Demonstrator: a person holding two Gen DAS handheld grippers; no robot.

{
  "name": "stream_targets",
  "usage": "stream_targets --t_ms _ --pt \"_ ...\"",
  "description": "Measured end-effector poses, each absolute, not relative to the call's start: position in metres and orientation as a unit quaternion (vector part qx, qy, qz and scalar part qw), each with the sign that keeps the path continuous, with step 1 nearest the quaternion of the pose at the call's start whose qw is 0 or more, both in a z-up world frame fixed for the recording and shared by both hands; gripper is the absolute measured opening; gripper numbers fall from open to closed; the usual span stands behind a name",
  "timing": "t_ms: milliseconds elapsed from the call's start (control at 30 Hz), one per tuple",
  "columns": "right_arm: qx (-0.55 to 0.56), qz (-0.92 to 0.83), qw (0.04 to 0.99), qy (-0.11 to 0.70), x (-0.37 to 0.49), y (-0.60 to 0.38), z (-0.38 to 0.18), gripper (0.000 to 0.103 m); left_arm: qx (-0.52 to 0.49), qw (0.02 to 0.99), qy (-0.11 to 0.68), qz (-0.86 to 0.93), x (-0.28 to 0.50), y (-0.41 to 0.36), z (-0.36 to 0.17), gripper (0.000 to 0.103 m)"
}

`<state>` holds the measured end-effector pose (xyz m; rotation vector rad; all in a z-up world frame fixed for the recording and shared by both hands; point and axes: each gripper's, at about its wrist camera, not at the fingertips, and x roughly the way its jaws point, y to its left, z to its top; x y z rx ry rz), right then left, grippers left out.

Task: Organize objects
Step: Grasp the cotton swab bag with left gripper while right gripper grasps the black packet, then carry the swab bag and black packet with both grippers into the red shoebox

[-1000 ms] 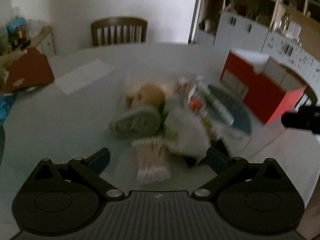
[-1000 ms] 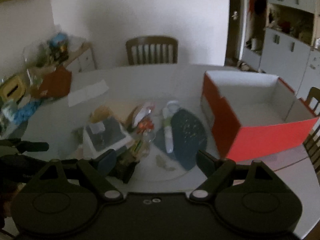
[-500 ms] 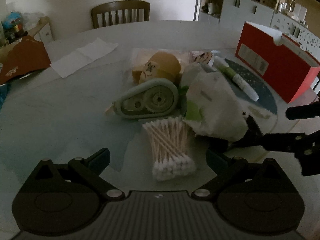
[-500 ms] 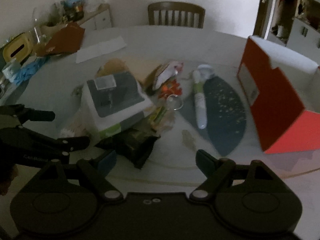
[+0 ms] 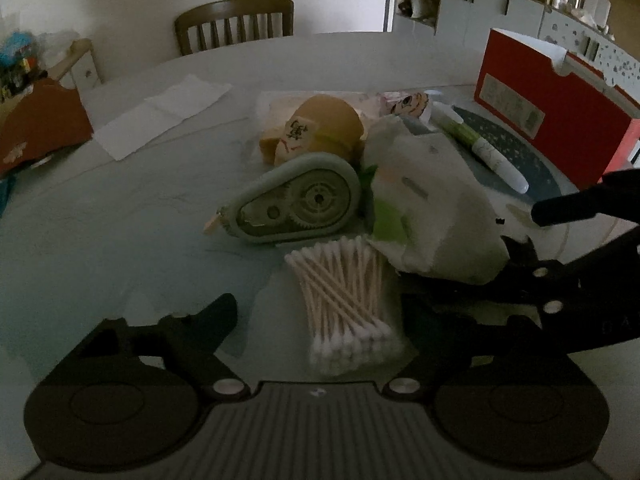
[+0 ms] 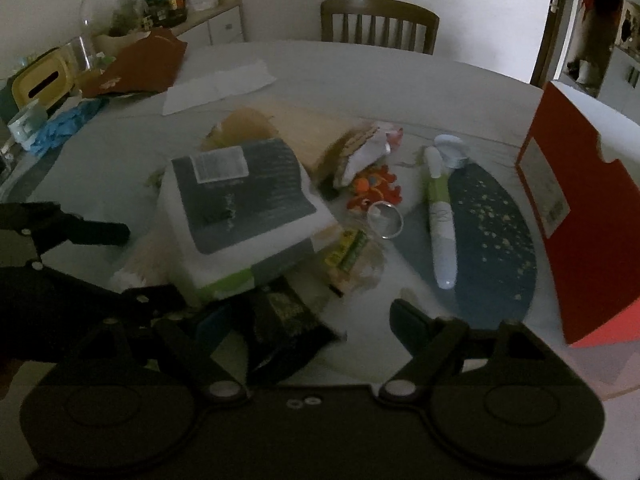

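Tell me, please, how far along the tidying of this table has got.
Barely begun, it seems. The visible part of the red box looks empty. Both grippers are open and hold nothing: the left gripper frames the cotton swabs, the right gripper the dark packet. The correction tape, pen and white pack remain piled.

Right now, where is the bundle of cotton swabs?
In the left wrist view the cotton swabs lie on the table just ahead of the open left claw, below the green correction tape dispenser, beside the white packet.
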<state>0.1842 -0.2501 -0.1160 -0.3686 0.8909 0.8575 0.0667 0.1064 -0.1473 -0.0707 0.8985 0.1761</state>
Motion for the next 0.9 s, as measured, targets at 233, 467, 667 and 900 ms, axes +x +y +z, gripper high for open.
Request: stream_targets --t_ms 233,467,667,900 --pt "-0.168 0.416 0.784 0.430 0.180 -0.247 -0.119 0.060 -0.032 0.899 0.430 0.073 0.065 0.102 -0.142 0.053" --pt "-0.164 0.419 0.783 0.430 0.172 -0.257 -0.116 0.043 -0.022 0.898 0.433 0.071 0.061 0.093 -0.139 0.036" --pt "-0.144 0.414 0.783 0.442 0.168 -0.273 -0.111 0.039 -0.043 0.895 0.438 0.071 0.052 0.091 -0.135 0.034" --pt "-0.123 0.410 0.787 0.444 0.162 -0.310 -0.096 0.039 -0.065 0.896 0.437 0.047 0.029 0.082 -0.122 0.034"
